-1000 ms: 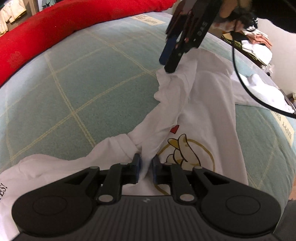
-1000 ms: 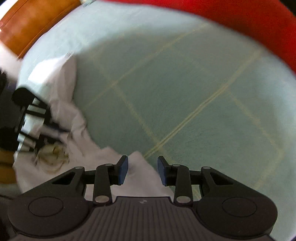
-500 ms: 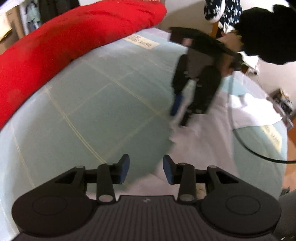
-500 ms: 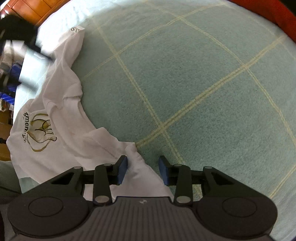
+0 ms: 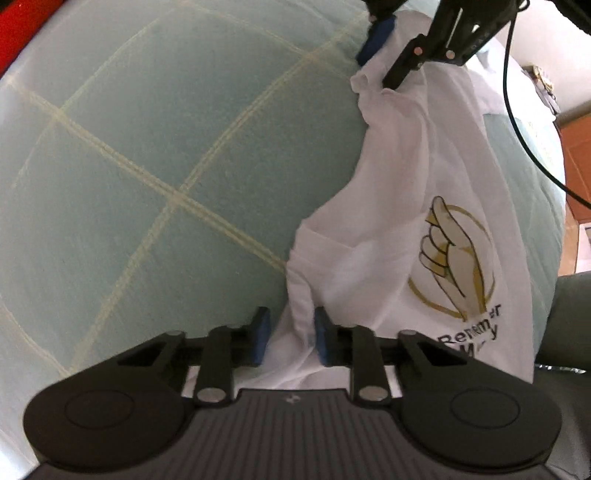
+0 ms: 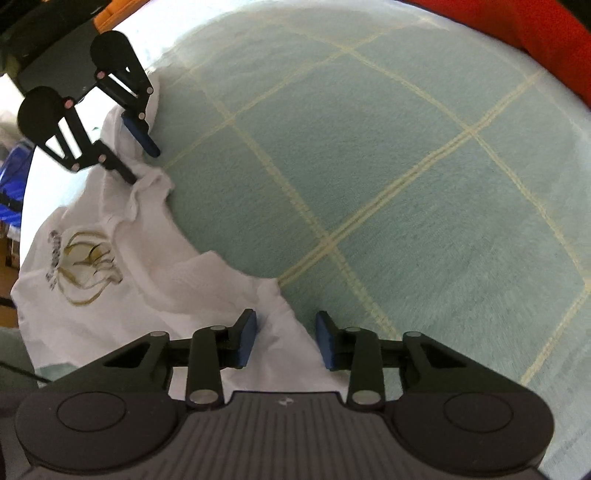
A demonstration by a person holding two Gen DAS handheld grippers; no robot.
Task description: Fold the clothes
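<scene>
You're working over a bed — its cover (image 5: 147, 147) is pale blue-green with a grid of thin cream double lines, and it fills most of both views. A red blanket or pillow (image 6: 535, 33) runs along the far edge of the bed, and a corner of it shows at the top left of your left wrist view. Beyond the bed's other side you can see orange-brown wooden furniture (image 5: 578, 158) against a pale wall (image 5: 546, 55). Something blue (image 6: 14, 173) sits off the bed edge — too blurred to tell what. The light is soft and even, with no hard shadows.
</scene>
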